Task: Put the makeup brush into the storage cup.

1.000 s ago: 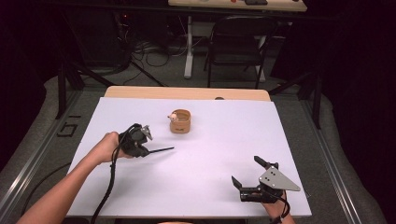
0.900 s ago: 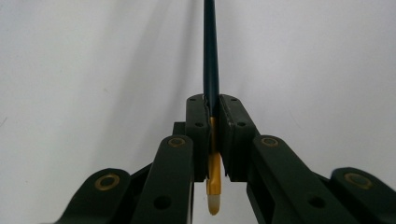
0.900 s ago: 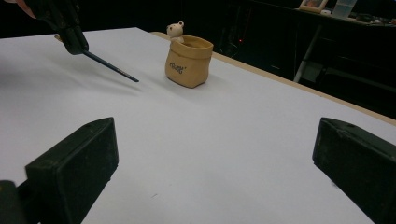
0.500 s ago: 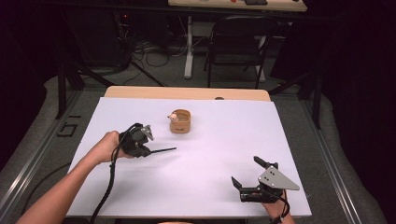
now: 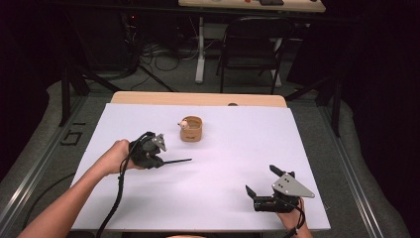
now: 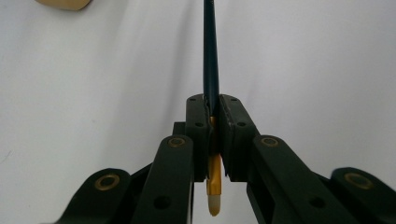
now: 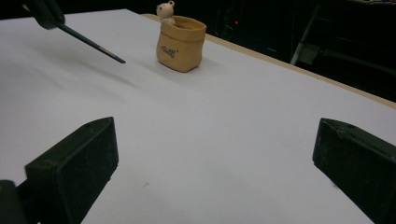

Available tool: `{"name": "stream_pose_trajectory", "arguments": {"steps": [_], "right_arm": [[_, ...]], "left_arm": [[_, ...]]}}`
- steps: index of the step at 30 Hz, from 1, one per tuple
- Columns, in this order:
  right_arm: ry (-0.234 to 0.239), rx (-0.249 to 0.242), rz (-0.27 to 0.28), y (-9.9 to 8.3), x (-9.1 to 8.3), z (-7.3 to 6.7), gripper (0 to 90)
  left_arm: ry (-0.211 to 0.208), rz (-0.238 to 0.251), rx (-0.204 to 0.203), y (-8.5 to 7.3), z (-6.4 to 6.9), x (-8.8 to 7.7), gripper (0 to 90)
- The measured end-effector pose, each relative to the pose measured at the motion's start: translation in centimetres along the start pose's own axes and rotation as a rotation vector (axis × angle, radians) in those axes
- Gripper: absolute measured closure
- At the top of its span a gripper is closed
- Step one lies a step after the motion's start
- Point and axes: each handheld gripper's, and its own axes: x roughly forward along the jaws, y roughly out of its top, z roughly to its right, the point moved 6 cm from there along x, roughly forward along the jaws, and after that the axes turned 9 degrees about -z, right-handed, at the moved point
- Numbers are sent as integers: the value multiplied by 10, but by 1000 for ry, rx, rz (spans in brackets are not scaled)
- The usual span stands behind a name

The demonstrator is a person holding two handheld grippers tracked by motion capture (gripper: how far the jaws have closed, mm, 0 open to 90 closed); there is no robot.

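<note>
White tabletop [image 5: 223, 163]; left gripper [image 6: 212, 105] jaws clenched on pencil [image 6: 210, 56], gold end close-up; right gripper [image 7: 210, 154] jaws spread.

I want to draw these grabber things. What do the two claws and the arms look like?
Both claws are black. The left claw has chunky jointed fingers with brass-coloured rivets, and a black cable trails from it. The right claw has blocky black pads and a grey three-cornered plate on top. The forearms are bare, with no sleeves.

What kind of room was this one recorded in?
Probably a lab or workshop: a white-covered table set up for recording, cables across the floor behind it, and a folding chair at a desk further back.
</note>
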Motion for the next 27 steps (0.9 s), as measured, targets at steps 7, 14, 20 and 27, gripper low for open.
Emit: {"name": "stream_pose_trajectory", "arguments": {"steps": [7, 14, 20, 27], "right_arm": [[-3, -53, -78, 3, 10, -5, 2], [48, -110, -122, 10, 24, -15, 0], [84, -126, -116, 23, 31, -17, 0], [127, -155, -119, 31, 42, -20, 0]], "left_arm": [[-10, 2, 21, 7, 3, 1, 831], [-21, 5, 37, 13, 6, 1, 831], [-21, 7, 48, 16, 9, 0, 831], [-32, 18, 59, 20, 14, -2, 831]]}}
